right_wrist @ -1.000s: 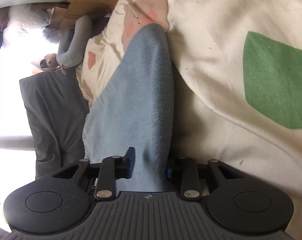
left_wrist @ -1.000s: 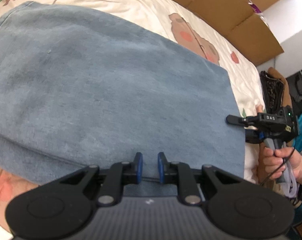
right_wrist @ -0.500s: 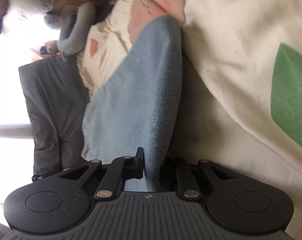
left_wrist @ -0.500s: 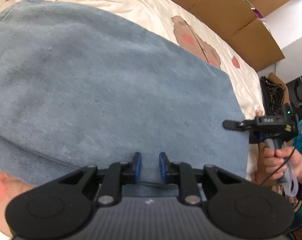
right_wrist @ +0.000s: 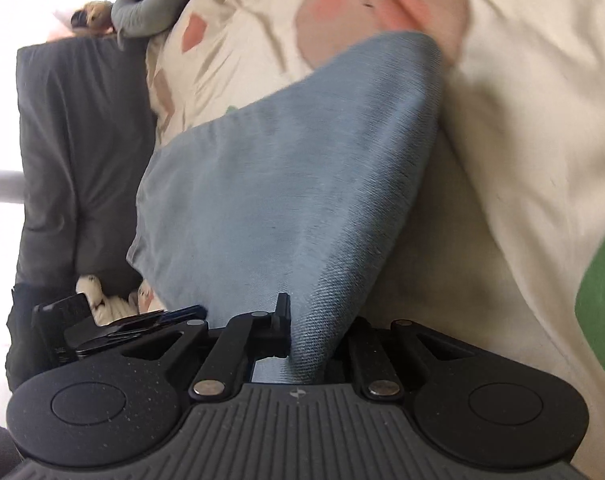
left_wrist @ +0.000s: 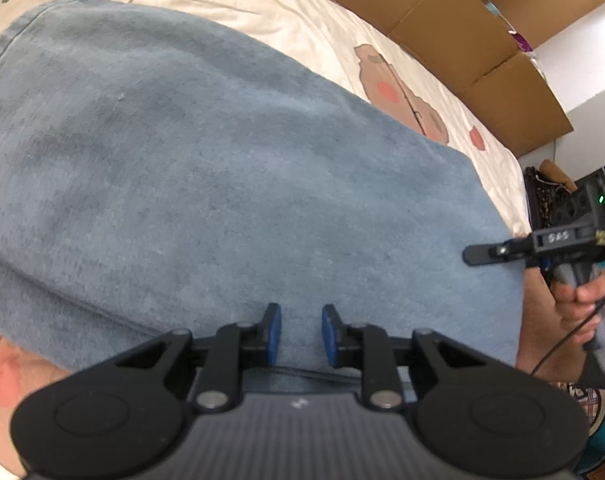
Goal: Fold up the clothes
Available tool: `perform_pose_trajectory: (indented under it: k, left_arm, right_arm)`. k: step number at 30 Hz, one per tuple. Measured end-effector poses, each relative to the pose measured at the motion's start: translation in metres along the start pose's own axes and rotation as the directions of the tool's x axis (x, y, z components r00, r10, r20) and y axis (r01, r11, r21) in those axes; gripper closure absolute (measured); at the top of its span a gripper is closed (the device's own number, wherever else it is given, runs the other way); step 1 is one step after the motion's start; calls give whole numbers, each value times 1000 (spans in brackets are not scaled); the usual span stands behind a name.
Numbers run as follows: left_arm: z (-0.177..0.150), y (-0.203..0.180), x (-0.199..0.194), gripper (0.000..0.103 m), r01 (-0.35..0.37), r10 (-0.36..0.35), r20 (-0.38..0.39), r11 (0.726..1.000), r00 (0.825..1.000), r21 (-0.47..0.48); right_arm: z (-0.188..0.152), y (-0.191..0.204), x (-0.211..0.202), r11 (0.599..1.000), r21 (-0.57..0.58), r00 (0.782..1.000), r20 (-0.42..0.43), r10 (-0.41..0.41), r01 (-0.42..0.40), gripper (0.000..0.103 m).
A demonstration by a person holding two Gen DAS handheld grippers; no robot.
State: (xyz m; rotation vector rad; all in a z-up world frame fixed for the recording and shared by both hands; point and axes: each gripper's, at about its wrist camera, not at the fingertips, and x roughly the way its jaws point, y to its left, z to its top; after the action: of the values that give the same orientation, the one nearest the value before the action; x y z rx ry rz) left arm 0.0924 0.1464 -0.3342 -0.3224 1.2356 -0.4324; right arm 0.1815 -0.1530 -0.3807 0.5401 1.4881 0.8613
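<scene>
Right now my left claw [left_wrist: 301, 334] hangs just over the near edge of a blue denim cloth [left_wrist: 206, 184]. Its two blue pads [left_wrist: 273, 334] stand apart with a gap between them, and I see blue cloth through that gap. I cannot tell if the pads touch the cloth or only float above it.

The cloth spreads out wide in front of my left claw, flat and smooth. It lies on a cream bedsheet [left_wrist: 310, 28] with brown animal pictures and pink spots. Past the sheet, far ahead of the claw, stand brown cardboard boxes [left_wrist: 454, 36].

Off to the right of my left claw I see my right claw [left_wrist: 476, 255]. It sits at the right edge of the cloth, and a hand [left_wrist: 578, 312] holds its handle with a thin black cord beside it.

In the right wrist view, my right claw [right_wrist: 310, 328] is pinching a fold of the blue denim cloth [right_wrist: 286, 184]. The fold goes in between the two fingers, and they squeeze it. From there the cloth rises ahead of the claw like a ridge, up off the bedsheet [right_wrist: 514, 128]. A green patch [right_wrist: 602, 292] on the sheet shows to the right of this claw. To its left is a dark grey cloth [right_wrist: 70, 152], and low on that side my left claw [right_wrist: 150, 318] peeks in.
</scene>
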Motion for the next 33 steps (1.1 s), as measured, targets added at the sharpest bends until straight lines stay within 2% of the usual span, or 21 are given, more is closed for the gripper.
perform_pose_trajectory:
  k: [7, 11, 17, 24, 33]
  left_arm:
    - [-6, -3, 3, 71, 30, -30, 1, 999, 1000, 15]
    - [-5, -9, 5, 70, 45, -45, 12, 999, 999, 21]
    - [4, -26, 14, 69, 75, -76, 22, 997, 997, 34]
    - [21, -56, 28, 70, 118, -120, 17, 991, 993, 59]
    - [30, -77, 18, 70, 137, -140, 2, 975, 990, 173]
  right_arm:
    - [24, 52, -11, 992, -120, 997, -60, -51, 44, 97]
    - [36, 68, -14, 983, -167, 991, -93, -93, 76, 98]
    - [56, 74, -26, 977, -185, 986, -113, -124, 101, 98]
    - [89, 81, -54, 968, -213, 984, -86, -153, 132, 98]
    - [129, 74, -91, 950, -256, 980, -40, -194, 177, 98]
